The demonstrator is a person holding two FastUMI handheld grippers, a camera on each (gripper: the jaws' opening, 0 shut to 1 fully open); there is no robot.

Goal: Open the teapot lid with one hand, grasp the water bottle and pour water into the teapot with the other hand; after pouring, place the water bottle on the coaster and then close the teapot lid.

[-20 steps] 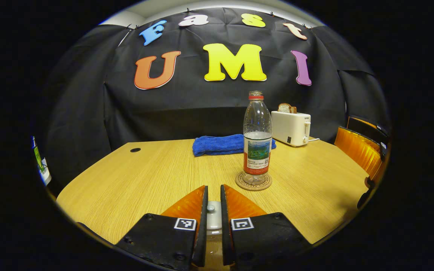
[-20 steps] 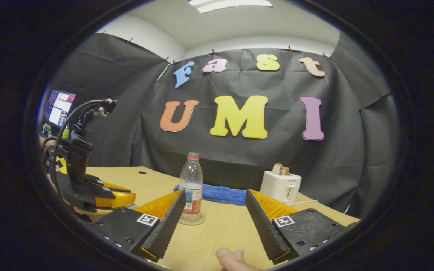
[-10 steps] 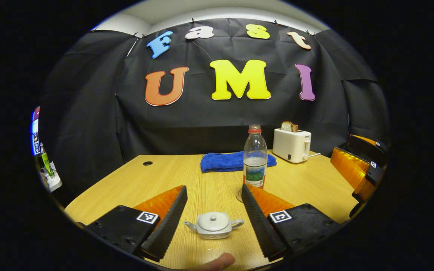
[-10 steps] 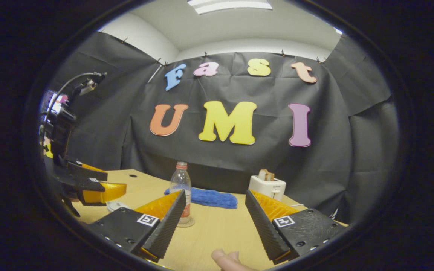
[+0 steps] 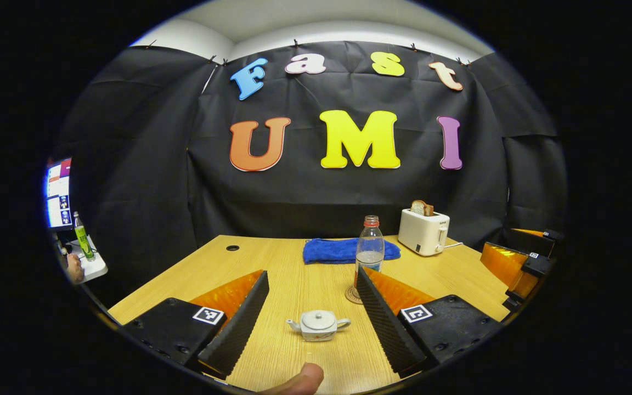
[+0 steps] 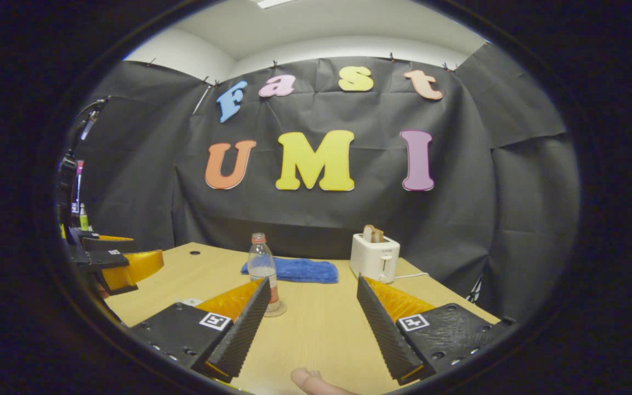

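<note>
In the left gripper view the left gripper [image 5: 311,307] hangs with fingers spread wide and nothing held; the small white ceramic teapot [image 5: 319,325] sits lidded on the pale wooden table [image 5: 272,269] between them. It looks light but brittle and glazed-slick, so its lid's round knob is the place to pinch. Further right, the clear plastic water bottle [image 5: 371,248] stands upright on the round cork coaster [image 5: 352,295]. The right gripper [image 6: 314,312] is likewise spread and empty
</note>
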